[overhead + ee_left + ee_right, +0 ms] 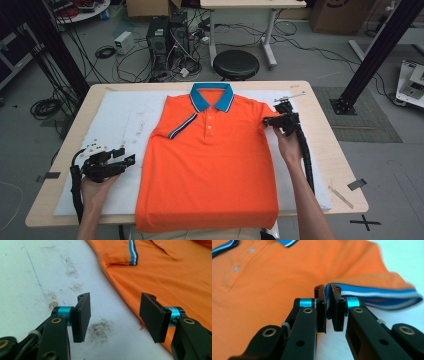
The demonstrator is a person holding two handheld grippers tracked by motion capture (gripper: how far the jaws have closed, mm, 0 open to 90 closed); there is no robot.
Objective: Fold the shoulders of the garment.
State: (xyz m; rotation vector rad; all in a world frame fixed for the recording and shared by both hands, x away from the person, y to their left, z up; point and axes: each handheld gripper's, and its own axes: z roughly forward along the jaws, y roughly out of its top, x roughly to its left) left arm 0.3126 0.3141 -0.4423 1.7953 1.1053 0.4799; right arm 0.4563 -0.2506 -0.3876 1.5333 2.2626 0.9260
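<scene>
An orange polo shirt (210, 155) with a blue collar (212, 97) lies flat, front up, on a white sheet (122, 115). Its left sleeve is folded in over the chest, striped cuff (182, 125) showing. My right gripper (267, 120) is at the shirt's right sleeve. In the right gripper view that gripper (327, 291) is shut on the blue-and-white striped cuff (377, 293). My left gripper (127, 156) rests on the sheet left of the shirt. It stands open (115, 305) with nothing between its pads, the shirt's side edge (130, 302) just beyond it.
The sheet covers a wooden table (327, 150). The shirt's hem hangs over the near edge. A black stool (236, 64) and computer towers (167, 35) with cables stand on the floor behind. Stains mark the sheet (100, 328).
</scene>
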